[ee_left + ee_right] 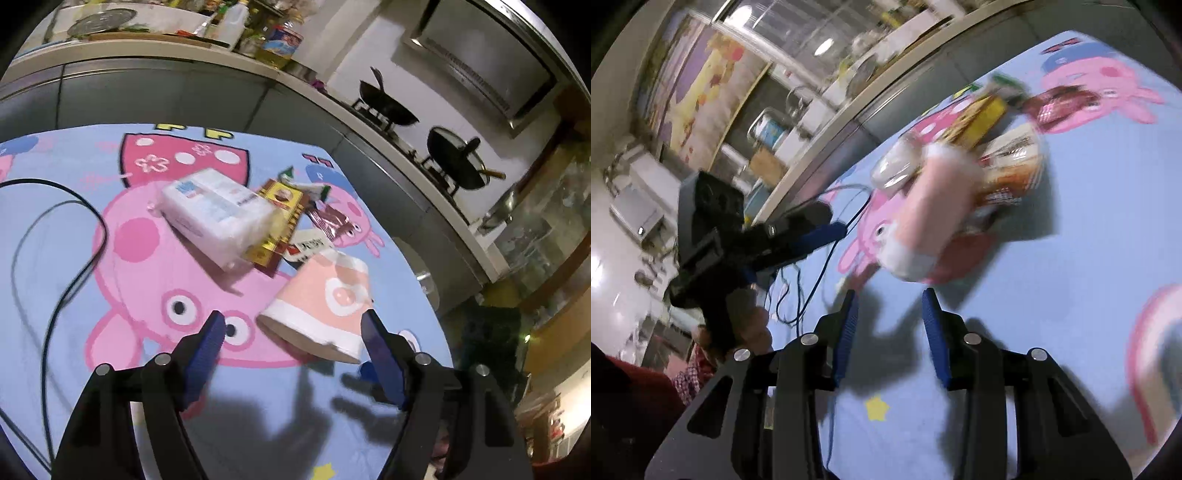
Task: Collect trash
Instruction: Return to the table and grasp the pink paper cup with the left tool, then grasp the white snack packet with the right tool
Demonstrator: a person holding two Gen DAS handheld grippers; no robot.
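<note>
A pink and white paper cup (321, 299) lies on its side on the cartoon tablecloth (74, 325). My left gripper (292, 314) is open around its mouth end: the right fingertip is close beside the rim, and the left fingertip stands well clear. Behind the cup lie a white tissue pack (218, 214), a yellow and red packet (282, 218), a brown wrapper (332, 221) and a green and white wrapper (303, 184). My right gripper (890, 295) is open and empty, just short of the blurred cup (931, 214). A blue finger of the left gripper (827, 232) shows at the left.
A black cable (77, 236) loops across the cloth on the left. A kitchen counter (155, 55) with bottles runs behind the table, with two dark woks on a stove (391, 107) to the right. A person's hand (753, 325) holds the left gripper.
</note>
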